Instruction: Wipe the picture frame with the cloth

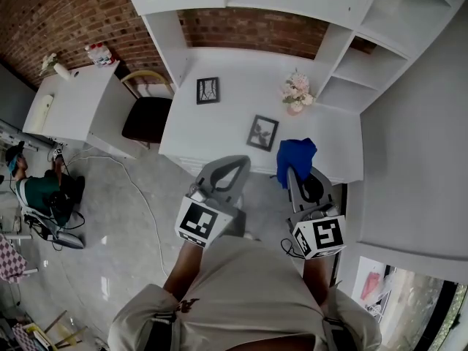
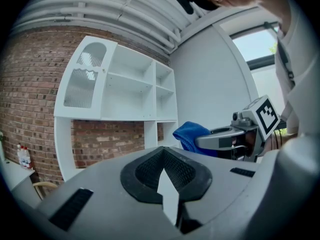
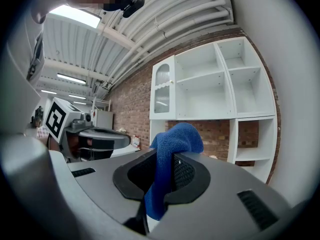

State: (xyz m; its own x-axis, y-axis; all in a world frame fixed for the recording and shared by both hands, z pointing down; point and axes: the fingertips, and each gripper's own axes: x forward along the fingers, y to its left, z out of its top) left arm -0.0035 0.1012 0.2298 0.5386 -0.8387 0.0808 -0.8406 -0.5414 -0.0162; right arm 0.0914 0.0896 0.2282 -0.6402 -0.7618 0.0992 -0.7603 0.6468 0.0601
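Two dark picture frames stand on the white desk (image 1: 219, 126): one at the back (image 1: 208, 91), the other nearer and tilted (image 1: 262, 132). My right gripper (image 1: 298, 170) is held before the desk's front edge, shut on a blue cloth (image 1: 296, 154) that bunches above its tips. In the right gripper view the cloth (image 3: 172, 140) hangs down between the jaws of the right gripper (image 3: 161, 181). My left gripper (image 1: 235, 162) is beside it on the left, off the desk, shut with nothing in it (image 2: 168, 184). Neither gripper touches a frame.
A pink flower pot (image 1: 295, 93) stands at the desk's back right. White shelving (image 1: 351, 28) rises behind and to the right. A chair (image 1: 148, 115) and a white side table (image 1: 73, 101) are at left. A person (image 1: 40, 192) sits on the floor, far left.
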